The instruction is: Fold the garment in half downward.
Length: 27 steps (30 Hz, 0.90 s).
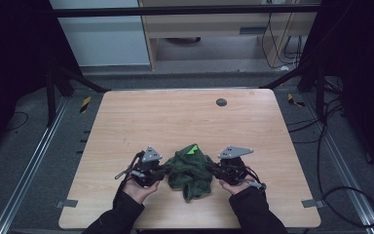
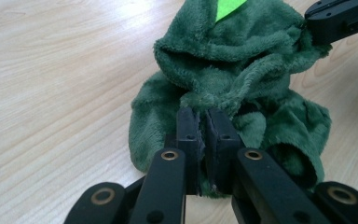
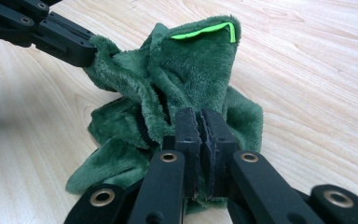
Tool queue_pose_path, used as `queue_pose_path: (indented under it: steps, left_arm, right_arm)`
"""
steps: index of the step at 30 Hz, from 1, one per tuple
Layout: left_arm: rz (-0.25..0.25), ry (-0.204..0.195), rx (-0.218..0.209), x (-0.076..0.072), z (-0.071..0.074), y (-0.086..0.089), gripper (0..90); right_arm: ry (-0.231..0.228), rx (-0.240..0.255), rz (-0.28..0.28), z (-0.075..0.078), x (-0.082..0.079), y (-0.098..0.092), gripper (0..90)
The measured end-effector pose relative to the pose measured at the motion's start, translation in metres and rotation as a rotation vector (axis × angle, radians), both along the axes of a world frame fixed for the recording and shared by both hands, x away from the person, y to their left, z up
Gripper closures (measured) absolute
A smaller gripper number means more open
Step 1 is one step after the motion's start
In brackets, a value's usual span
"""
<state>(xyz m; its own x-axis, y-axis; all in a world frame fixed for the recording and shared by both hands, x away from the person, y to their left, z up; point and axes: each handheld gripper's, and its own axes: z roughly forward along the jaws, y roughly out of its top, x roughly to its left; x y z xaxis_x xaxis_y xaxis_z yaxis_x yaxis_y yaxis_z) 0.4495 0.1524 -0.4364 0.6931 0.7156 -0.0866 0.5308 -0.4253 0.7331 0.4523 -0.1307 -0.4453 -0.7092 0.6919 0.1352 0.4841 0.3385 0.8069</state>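
Observation:
A dark green fleece cloth (image 1: pixel 190 168) with a bright green tag (image 1: pixel 191 148) lies bunched on the wooden table (image 1: pixel 185 117) near its front edge. My left gripper (image 1: pixel 163 169) is shut on the cloth's left side; in the left gripper view its jaws pinch a fold of the cloth (image 2: pixel 242 74) at the tips (image 2: pixel 204 116). From the other side my right gripper (image 1: pixel 213 169) is shut on the cloth's right edge, and the right gripper view has the cloth (image 3: pixel 186 79) clamped between its jaws (image 3: pixel 200 116). Each gripper view also catches the opposite gripper's jaw on the cloth's far side.
A small dark round hole (image 1: pixel 221 102) sits near the table's far edge. Black frame bars and cables (image 1: pixel 331 146) surround the table on a grey floor. The wood behind the cloth is bare.

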Motion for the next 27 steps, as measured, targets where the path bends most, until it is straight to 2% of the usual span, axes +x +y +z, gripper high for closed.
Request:
queue_pose_path:
  steps: [10, 19, 27]
  left_arm:
    - [-0.024, 0.028, 0.023, -0.011, -0.008, 0.001, 84.8]
    - [-0.04, 0.063, 0.046, -0.019, -0.02, -0.002, 84.8]
    - [-0.042, 0.089, 0.057, -0.02, -0.025, -0.001, 84.7]
  right_arm:
    - [0.038, 0.009, 0.024, -0.01, -0.014, -0.001, 86.0]
    - [0.072, 0.013, 0.032, -0.019, -0.021, -0.002, 85.8]
    - [0.095, 0.006, 0.034, -0.026, -0.023, -0.003, 85.2]
